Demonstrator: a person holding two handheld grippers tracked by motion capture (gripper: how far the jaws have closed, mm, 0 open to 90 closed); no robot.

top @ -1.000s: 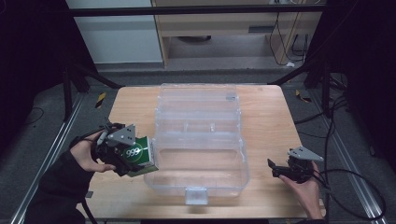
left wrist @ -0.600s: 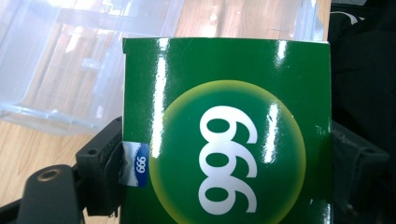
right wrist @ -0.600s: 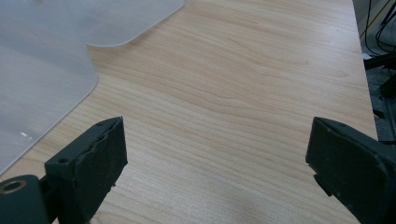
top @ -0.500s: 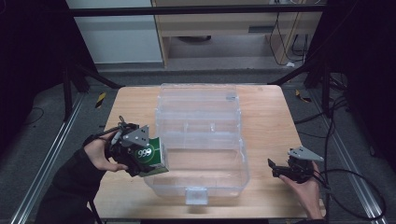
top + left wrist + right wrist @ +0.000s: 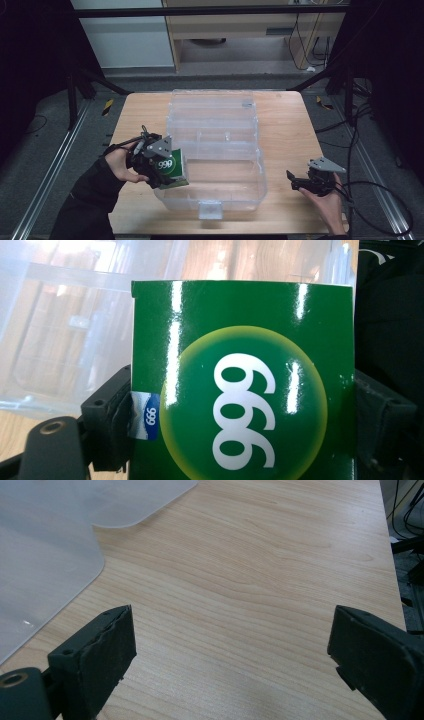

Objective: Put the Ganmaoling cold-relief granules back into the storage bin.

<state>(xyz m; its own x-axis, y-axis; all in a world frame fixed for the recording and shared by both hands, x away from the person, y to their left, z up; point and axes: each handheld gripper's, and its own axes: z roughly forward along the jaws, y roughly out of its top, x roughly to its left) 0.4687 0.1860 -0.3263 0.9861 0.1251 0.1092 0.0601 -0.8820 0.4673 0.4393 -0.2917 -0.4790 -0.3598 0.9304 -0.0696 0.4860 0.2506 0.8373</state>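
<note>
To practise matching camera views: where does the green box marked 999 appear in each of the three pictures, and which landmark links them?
High view: green box left of centre, in the left gripper, at the clear plastic bin.
Left gripper view: box central, between the black jaws.
Right gripper view: not in it.
Shared landmark: the clear plastic bin.

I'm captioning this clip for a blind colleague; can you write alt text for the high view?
The left gripper holds a green box marked 999 at the left wall of an open clear plastic bin on a wooden table. The right gripper rests open by the table's right edge.
</note>
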